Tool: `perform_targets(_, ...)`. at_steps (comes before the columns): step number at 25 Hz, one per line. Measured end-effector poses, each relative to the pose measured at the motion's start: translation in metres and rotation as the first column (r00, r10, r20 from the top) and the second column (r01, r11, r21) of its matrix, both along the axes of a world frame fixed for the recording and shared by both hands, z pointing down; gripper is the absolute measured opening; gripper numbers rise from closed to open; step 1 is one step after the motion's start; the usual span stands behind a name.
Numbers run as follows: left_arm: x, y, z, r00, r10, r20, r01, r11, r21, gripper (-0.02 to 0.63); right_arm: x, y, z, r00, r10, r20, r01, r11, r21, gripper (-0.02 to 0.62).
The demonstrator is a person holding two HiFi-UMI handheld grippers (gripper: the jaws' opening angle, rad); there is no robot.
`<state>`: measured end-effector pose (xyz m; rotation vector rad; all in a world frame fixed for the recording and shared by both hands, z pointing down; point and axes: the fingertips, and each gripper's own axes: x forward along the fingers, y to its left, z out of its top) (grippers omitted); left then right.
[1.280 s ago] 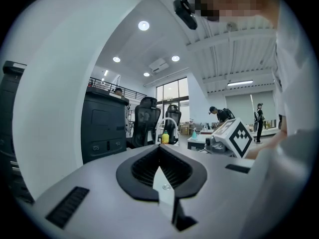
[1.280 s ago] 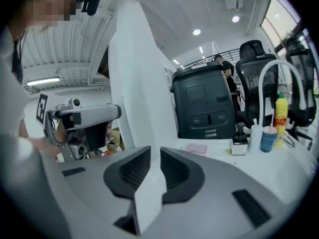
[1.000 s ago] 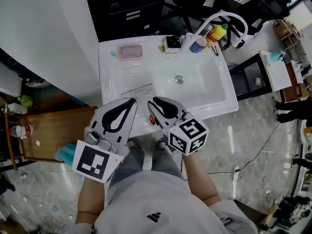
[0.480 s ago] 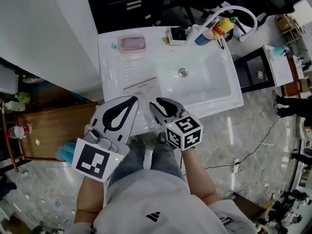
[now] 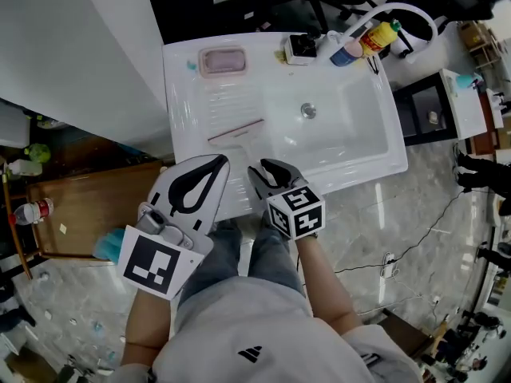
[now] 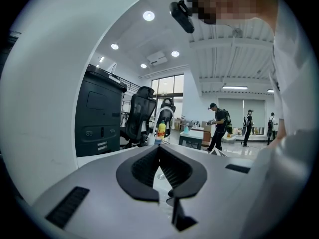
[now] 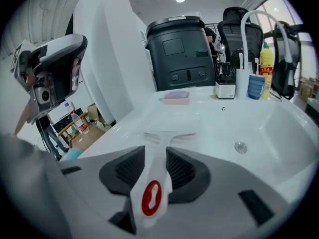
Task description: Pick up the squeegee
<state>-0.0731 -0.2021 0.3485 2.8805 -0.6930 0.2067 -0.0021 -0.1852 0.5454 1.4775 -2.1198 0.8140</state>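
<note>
Head view looks steeply down on the sink (image 5: 359,146); right gripper view shares it, low and close.

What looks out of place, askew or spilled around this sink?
Nothing spilled or broken shows. Only the squeegee stands out: it lies flat and slightly askew on the drainboard of the sink, handle toward the front edge.

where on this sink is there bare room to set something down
Widest bare patch: the basin floor around the drain. Smaller: the ribbed drainboard between the pink soap dish and the squeegee. Crowded behind the basin: holder, blue cup, yellow bottle, faucet.
</note>
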Motion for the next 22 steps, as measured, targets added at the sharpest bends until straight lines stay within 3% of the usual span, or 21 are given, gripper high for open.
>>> perform_targets(13,-0.008,-0.006,0.007,1.0,-0.014,-0.01,0.014,1.0,-0.02,0.009,-0.001,-0.002,0.021,0.993,-0.027,-0.115,0.017,0.996,-0.086,0.137)
perform_targets(22,-0.011,-0.008,0.006,0.999,-0.026,-0.021,0.026,0.999,-0.021,0.009,0.003,-0.004,0.029,0.985,-0.008,-0.172,-0.019,0.988,-0.154,0.14)
